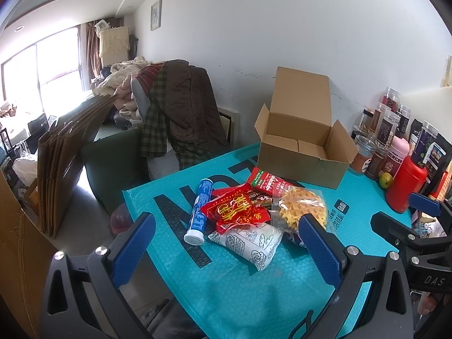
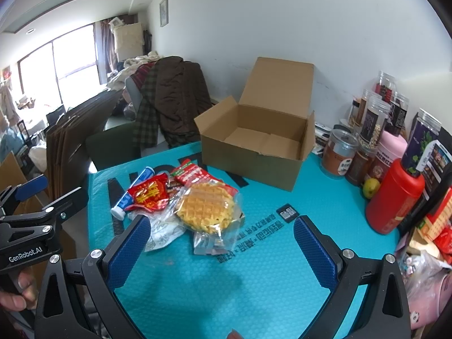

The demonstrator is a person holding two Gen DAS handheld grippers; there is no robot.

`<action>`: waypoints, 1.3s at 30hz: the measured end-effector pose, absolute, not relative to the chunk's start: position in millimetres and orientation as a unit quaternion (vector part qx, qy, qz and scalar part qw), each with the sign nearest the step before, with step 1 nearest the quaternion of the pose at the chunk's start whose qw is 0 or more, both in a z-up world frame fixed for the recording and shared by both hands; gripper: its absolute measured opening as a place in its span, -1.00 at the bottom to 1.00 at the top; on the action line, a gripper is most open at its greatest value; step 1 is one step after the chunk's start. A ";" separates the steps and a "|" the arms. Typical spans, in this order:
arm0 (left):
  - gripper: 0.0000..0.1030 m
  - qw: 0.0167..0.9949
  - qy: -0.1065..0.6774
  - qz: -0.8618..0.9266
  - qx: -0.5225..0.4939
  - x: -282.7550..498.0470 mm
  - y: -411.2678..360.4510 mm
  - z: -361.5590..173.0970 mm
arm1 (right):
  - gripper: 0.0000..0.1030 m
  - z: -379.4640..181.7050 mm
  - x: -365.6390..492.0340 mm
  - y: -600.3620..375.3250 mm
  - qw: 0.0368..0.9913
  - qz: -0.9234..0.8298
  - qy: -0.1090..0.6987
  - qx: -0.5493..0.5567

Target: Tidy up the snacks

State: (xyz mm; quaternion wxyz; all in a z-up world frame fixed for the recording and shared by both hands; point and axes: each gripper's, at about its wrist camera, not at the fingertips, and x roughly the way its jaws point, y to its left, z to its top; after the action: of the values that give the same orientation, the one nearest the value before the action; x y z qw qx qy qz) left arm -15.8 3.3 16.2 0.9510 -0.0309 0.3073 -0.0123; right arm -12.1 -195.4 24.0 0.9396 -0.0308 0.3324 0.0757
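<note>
A heap of snacks lies on the teal mat [image 1: 240, 288] [image 2: 254, 282]: a bagged waffle [image 1: 302, 206] [image 2: 207, 206], a red packet [image 1: 236, 207] [image 2: 149, 193], a white printed pouch [image 1: 251, 243] [image 2: 163, 231], a blue-and-white tube [image 1: 199, 212] [image 2: 132, 192] and a red-green packet [image 1: 265, 180] [image 2: 192, 173]. An open, empty cardboard box [image 1: 305, 141] [image 2: 262, 138] stands behind them. My left gripper [image 1: 226, 240] is open just before the heap. My right gripper [image 2: 221, 241] is open, low over the mat beside the waffle.
Jars, a red flask [image 2: 394, 197], a pink canister and a green fruit [image 2: 370, 188] crowd the mat's right side by the wall. A chair draped with clothes [image 1: 178, 113] stands beyond the far left corner. Flat cartons lean at the left.
</note>
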 end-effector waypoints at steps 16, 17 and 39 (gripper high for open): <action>1.00 0.948 0.317 -0.017 -0.031 -10.5 4.5 10.1 | 1.00 21.2 -10.1 -191.1 0.939 0.083 0.331 -0.033; 1.00 0.947 0.319 -0.019 -0.032 -8.7 5.7 8.5 | 1.00 20.2 -9.9 -190.4 0.939 0.084 0.330 -0.035; 1.00 0.921 0.383 -0.069 -0.028 44.2 17.7 -57.7 | 1.00 -32.8 24.1 -182.5 0.927 0.095 0.362 -0.020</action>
State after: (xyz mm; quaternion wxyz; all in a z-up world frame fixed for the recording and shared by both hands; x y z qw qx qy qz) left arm 44.2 17.7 -57.7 0.9208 -0.0278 0.3830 -0.0688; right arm 24.1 -182.5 -32.8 0.9272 -0.0197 0.3616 0.0953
